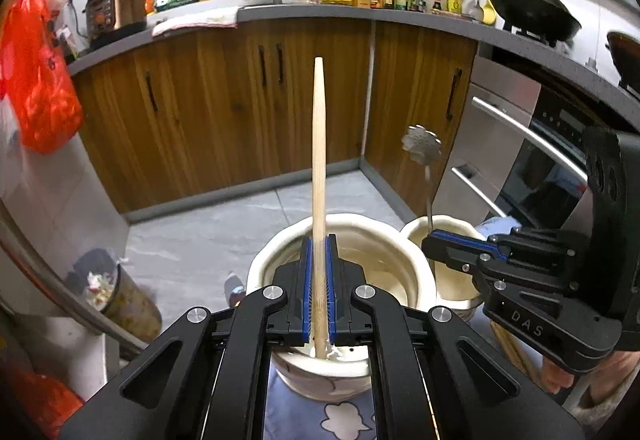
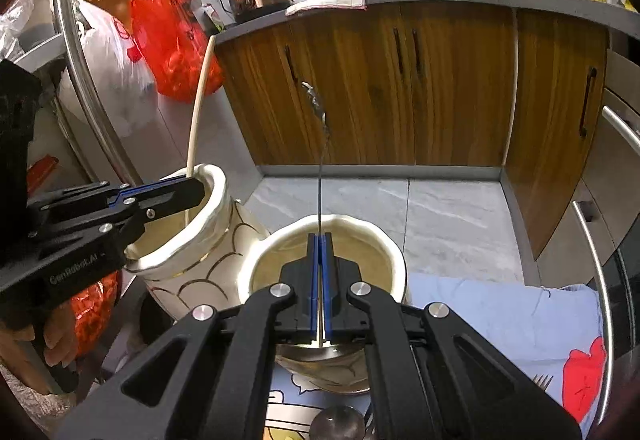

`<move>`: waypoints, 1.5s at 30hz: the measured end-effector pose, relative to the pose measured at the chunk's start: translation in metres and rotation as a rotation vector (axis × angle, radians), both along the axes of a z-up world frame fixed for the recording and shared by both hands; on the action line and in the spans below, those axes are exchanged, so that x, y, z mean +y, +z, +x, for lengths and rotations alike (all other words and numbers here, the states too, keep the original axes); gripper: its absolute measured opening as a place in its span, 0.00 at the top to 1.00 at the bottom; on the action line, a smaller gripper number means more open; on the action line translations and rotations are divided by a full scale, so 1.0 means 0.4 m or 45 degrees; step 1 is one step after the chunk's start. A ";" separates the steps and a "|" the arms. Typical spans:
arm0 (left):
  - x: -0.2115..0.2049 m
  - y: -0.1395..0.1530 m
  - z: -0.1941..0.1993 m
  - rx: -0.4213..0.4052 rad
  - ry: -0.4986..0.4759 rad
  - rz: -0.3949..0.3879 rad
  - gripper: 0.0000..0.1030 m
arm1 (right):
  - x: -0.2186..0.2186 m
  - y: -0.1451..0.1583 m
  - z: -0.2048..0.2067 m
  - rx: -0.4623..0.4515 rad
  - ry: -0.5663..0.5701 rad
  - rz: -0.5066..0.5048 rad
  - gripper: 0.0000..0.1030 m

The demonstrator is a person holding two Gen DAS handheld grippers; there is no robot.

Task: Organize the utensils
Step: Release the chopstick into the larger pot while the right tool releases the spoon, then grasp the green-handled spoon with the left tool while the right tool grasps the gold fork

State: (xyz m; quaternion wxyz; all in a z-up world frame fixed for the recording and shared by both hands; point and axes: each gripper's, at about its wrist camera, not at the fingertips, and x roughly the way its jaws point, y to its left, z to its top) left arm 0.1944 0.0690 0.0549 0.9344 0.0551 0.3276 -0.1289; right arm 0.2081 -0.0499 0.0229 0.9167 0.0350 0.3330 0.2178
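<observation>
My left gripper (image 1: 319, 244) is shut on a wooden chopstick (image 1: 319, 159) that stands upright over a cream ceramic holder (image 1: 416, 272). My right gripper (image 2: 319, 240) is shut on a thin metal utensil with a flower-shaped end (image 2: 320, 175), upright over a second cream holder (image 2: 394, 256). In the left wrist view the right gripper (image 1: 432, 244) holds that utensil (image 1: 422, 143) above the holder on the right (image 1: 460, 228). In the right wrist view the left gripper (image 2: 196, 191) sits at the rim of the patterned holder (image 2: 208, 252) with the chopstick (image 2: 200, 107) rising from it.
Both holders stand on a patterned cloth (image 2: 500, 320) with a metal spoon (image 2: 336, 424) and a fork (image 2: 542, 382) lying on it. Wooden cabinets (image 1: 240, 99) and a grey countertop (image 1: 304, 12) lie ahead, an oven (image 1: 540, 143) to the right, a waste bin (image 1: 116, 296) on the floor at left.
</observation>
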 end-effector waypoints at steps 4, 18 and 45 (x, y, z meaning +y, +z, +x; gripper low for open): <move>-0.016 -0.004 -0.004 -0.009 -0.004 0.025 0.93 | 0.012 0.002 0.001 0.010 0.011 -0.036 0.98; -0.024 -0.007 -0.005 -0.037 0.003 0.015 0.87 | 0.010 -0.001 0.010 0.031 0.029 -0.005 0.98; -0.023 0.109 -0.202 -0.141 0.069 -0.066 0.09 | -0.172 0.105 -0.205 -0.033 -0.075 0.001 0.10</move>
